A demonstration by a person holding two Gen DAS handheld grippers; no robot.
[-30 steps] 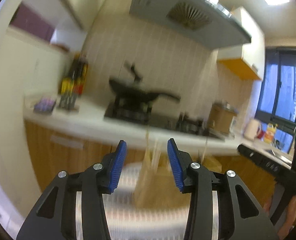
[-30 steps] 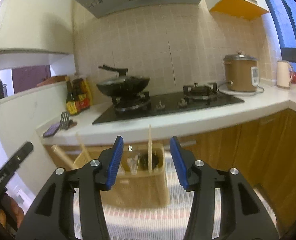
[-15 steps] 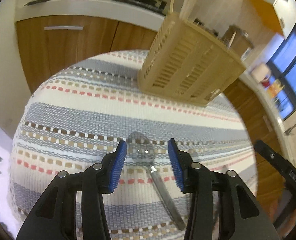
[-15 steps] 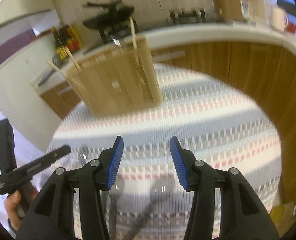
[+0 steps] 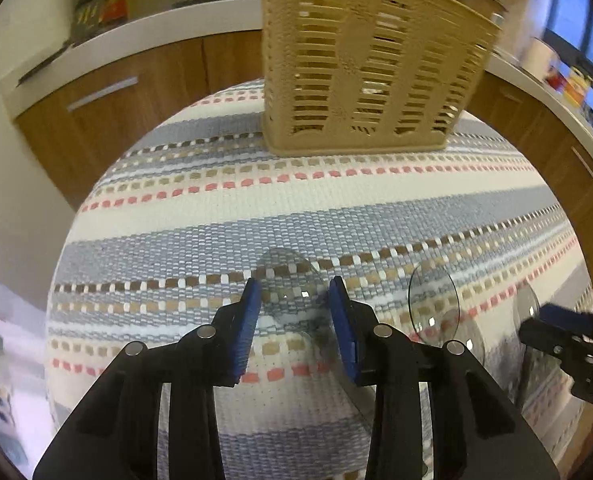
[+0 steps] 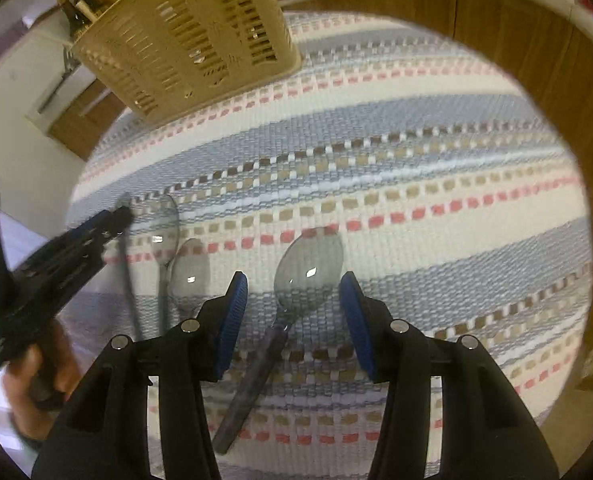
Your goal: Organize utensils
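Spoons of shiny grey metal lie side by side on the striped woven cloth (image 6: 436,128), bowls toward the beige slotted plastic utensil basket (image 6: 184,36) at its far edge. Leftmost, one spoon (image 5: 286,284) has its bowl between the parted blue pads of the left gripper (image 5: 294,300), which grips nothing; its handle is hidden beneath the gripper. Two middle spoons (image 6: 188,270) lie between the hands, blurred. Rightmost, a dark-handled spoon (image 6: 306,270) lies tilted, handle running back and to the left under the wide-open, empty right gripper (image 6: 292,292), so that hand is nearer it.
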